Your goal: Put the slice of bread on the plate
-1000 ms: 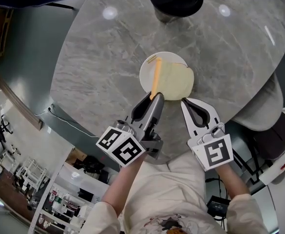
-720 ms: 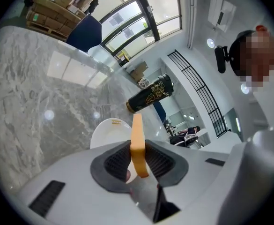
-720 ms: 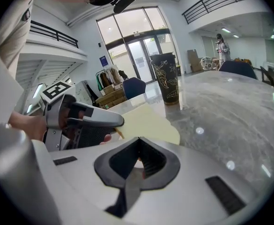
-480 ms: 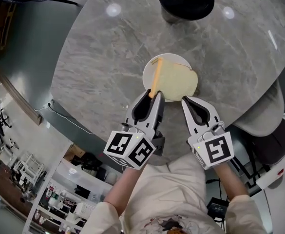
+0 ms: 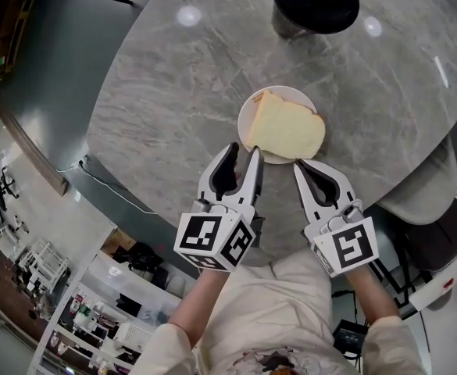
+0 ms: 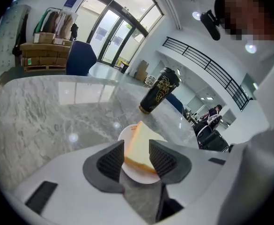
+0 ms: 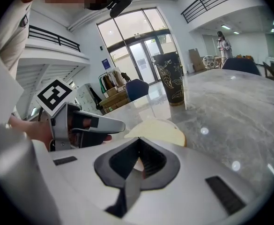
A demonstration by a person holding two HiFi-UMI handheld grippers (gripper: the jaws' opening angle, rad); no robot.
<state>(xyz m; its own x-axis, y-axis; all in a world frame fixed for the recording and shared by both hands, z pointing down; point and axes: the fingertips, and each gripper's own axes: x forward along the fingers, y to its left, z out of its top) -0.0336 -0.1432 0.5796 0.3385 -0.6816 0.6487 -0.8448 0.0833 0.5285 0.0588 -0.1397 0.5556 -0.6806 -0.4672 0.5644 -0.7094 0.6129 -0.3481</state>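
**Left gripper**: jaws opening, pads well apart. The slice's near edge shows between them, pressed by neither.
**Right gripper**: jaws together, nothing in them. It hangs just beside the plate's near rim.
**Slice of bread**: pale yellow crumb, thin tan crust, squarish with one domed end. It looks soft. It lies flat on the plate, its right end reaching the rim or just past it.
**Plate**: small, round, white and glossy, near the table's near edge.
**Table**: round, grey veined stone, polished.
**Tumbler**: tall, dark, patterned, towards the far edge.
**Step**: release, judged almost done. The next move calls for drawing the left gripper straight back without dragging the slice.
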